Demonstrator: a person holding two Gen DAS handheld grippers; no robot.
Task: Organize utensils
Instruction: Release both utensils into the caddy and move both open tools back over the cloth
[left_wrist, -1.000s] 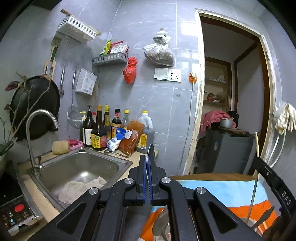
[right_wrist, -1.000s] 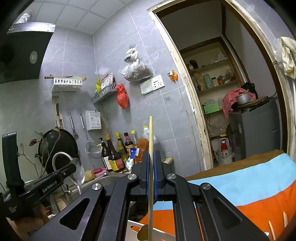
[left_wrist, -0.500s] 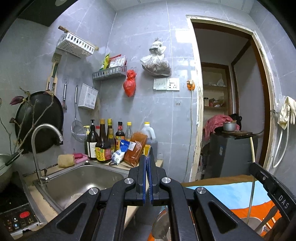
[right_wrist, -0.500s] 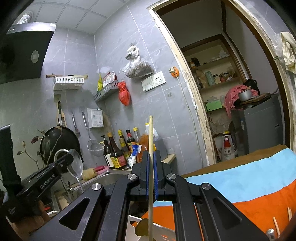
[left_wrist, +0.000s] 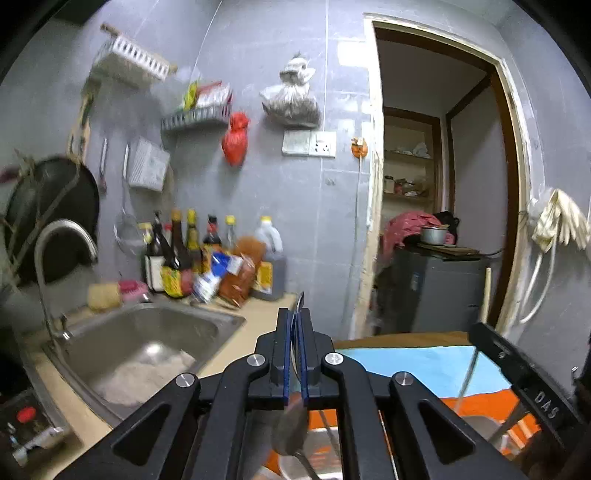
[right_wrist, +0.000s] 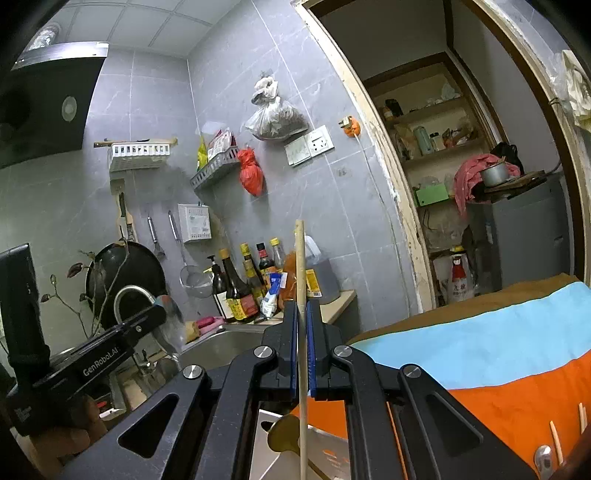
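Utensils are in both my grips: my left gripper (left_wrist: 294, 334) is clamped on a metal spoon (left_wrist: 291, 428) whose bowl hangs below the jaws, and my right gripper (right_wrist: 302, 332) pinches a wooden chopstick (right_wrist: 301, 280) standing upright. Both sit above the metal tray (right_wrist: 325, 454) on the orange cloth (right_wrist: 491, 402). Each grip is thin, so a quick tilt could swing or slip either one, missing the tray.
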